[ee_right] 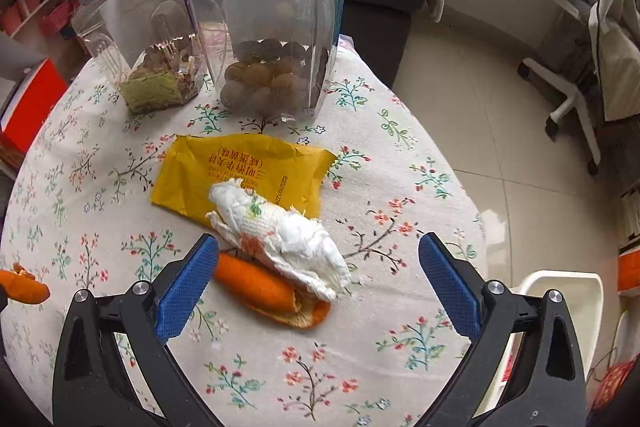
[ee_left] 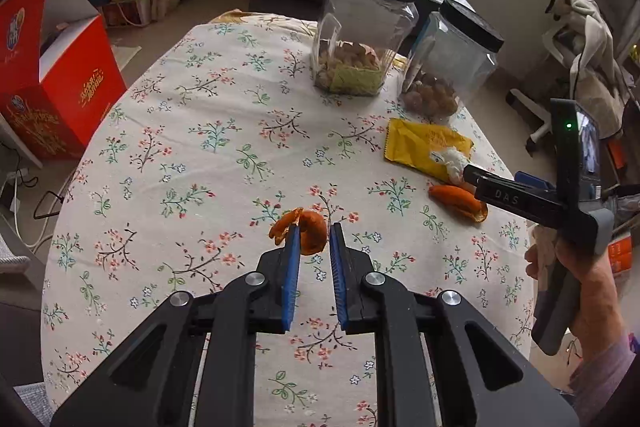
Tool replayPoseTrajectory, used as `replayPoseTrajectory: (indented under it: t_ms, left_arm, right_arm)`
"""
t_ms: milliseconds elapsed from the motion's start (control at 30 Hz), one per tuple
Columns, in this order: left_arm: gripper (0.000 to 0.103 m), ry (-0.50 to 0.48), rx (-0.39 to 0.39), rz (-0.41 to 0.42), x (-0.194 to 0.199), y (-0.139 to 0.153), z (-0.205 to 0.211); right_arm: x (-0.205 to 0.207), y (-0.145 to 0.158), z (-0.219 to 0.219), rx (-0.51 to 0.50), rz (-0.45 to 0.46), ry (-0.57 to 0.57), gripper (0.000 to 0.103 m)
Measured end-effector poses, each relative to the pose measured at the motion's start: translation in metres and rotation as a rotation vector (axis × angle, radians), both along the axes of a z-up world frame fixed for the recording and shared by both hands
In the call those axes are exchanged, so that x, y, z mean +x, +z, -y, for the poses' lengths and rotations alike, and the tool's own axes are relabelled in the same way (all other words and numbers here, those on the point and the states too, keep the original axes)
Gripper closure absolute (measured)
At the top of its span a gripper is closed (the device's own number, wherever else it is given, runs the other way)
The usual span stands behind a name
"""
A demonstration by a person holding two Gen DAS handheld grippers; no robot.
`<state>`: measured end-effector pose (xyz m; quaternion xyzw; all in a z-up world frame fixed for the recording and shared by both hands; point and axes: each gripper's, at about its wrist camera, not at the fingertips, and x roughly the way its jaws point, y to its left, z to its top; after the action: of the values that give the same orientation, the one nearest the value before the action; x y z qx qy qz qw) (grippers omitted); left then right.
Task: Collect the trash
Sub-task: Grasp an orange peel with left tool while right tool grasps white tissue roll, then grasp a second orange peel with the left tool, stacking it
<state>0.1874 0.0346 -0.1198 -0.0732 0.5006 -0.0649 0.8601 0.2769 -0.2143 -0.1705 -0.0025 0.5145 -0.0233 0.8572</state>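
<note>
Left wrist view: left gripper [ee_left: 314, 231] has its jaws narrowly parted around an orange peel [ee_left: 310, 233] on the floral tablecloth [ee_left: 208, 163], not clearly pinching it. Right gripper [ee_right: 318, 255], jaws spread wide, hovers over tissue [ee_right: 280, 231], a second peel [ee_right: 264, 287] and a yellow wrapper [ee_right: 240, 167].
</note>
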Motion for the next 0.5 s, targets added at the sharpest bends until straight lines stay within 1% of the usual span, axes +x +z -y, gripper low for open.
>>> replayPoseTrajectory:
  t_ms: [33, 67, 133, 167, 200, 267, 367, 433, 467, 500]
  left_arm:
    - [0.088, 0.004, -0.004, 0.001, 0.0, 0.002, -0.004]
    - [0.088, 0.009, -0.009, 0.0, 0.001, 0.003, -0.009]
    - [0.088, 0.019, -0.016, 0.007, 0.002, 0.006, -0.015]
    - [0.088, 0.02, -0.017, 0.012, 0.002, 0.007, -0.017]
    - [0.088, 0.019, -0.019, 0.017, 0.003, 0.008, -0.017]
    - [0.088, 0.016, -0.029, 0.023, 0.005, 0.011, -0.02]
    - [0.088, 0.016, -0.037, 0.011, 0.009, 0.011, -0.027]
    - [0.087, -0.001, -0.033, -0.027, 0.013, 0.006, -0.029]
    - [0.084, -0.018, -0.019, -0.054, 0.015, 0.001, -0.028]
    - [0.069, -0.029, 0.001, -0.082, 0.016, -0.006, -0.026]
  right_arm:
    - [0.003, -0.005, -0.001, 0.008, -0.005, 0.01, 0.007]
    - [0.005, -0.011, -0.003, 0.016, -0.018, 0.024, 0.01]
    - [0.007, -0.021, -0.005, 0.047, -0.059, 0.047, 0.029]
    - [0.007, -0.023, -0.004, 0.068, -0.073, 0.047, 0.05]
    - [0.005, -0.021, -0.006, 0.075, -0.069, 0.047, 0.061]
    - [0.001, -0.013, -0.01, 0.089, -0.059, 0.061, 0.071]
    - [-0.01, 0.007, -0.02, 0.09, -0.012, 0.068, 0.071]
    - [-0.019, 0.021, -0.028, 0.092, 0.017, 0.08, 0.072]
    - [-0.023, 0.028, -0.032, 0.095, 0.029, 0.085, 0.072]
    - [-0.028, 0.034, -0.037, 0.103, 0.031, 0.093, 0.072]
